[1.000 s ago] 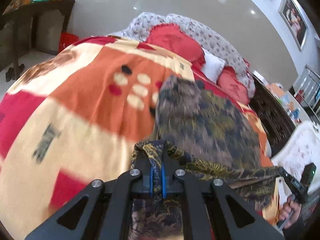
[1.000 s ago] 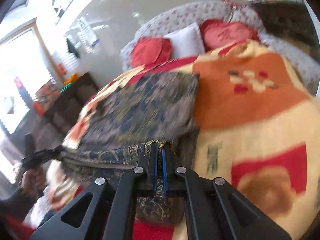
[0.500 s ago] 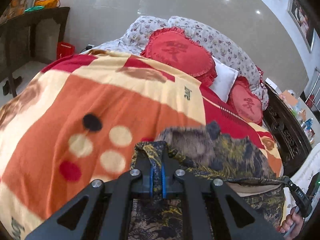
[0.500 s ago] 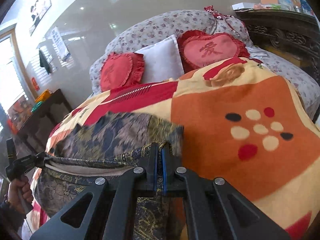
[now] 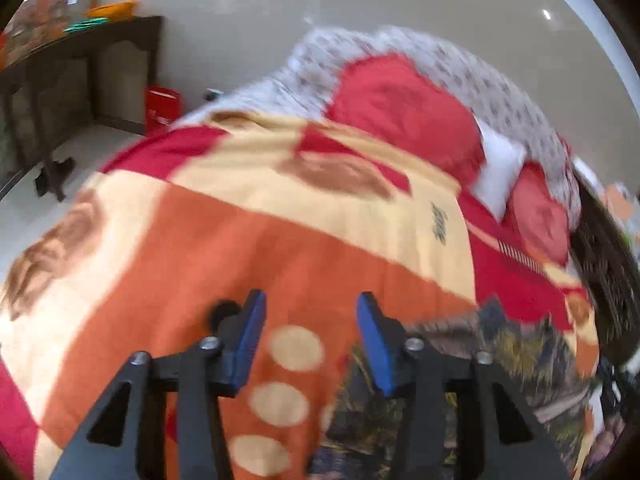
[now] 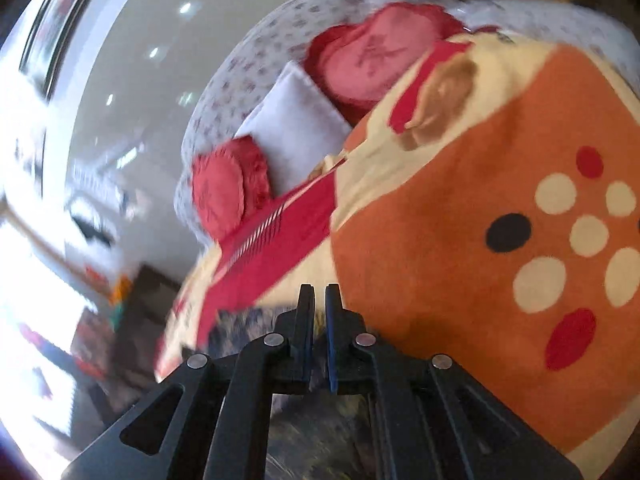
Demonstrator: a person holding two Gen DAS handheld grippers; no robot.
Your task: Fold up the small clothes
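Observation:
A dark garment [image 5: 472,364] with a gold and blue pattern lies on the orange, cream and red blanket [image 5: 280,248], low and to the right in the left wrist view. My left gripper [image 5: 311,322] hovers over the blanket just left of it. Its jaws are opening, and only blanket shows between the blue pads [image 5: 248,340]. In the right wrist view, which is tilted and blurred, my right gripper [image 6: 319,296] is shut. A sliver of the garment [image 6: 248,322] shows in the slit between its fingers, and more cloth lies under it.
Red heart cushions [image 5: 400,112] and a white pillow [image 6: 296,128] lean on the floral headboard [image 5: 500,80] at the far end of the bed. A dark wooden sideboard [image 5: 80,76] and a red bin [image 5: 162,106] stand on the floor to the left.
The left gripper has let go of the garment's edge and its jaws have parted. Both grippers have travelled further over the blanket toward the pillows. The right view has rolled sideways.

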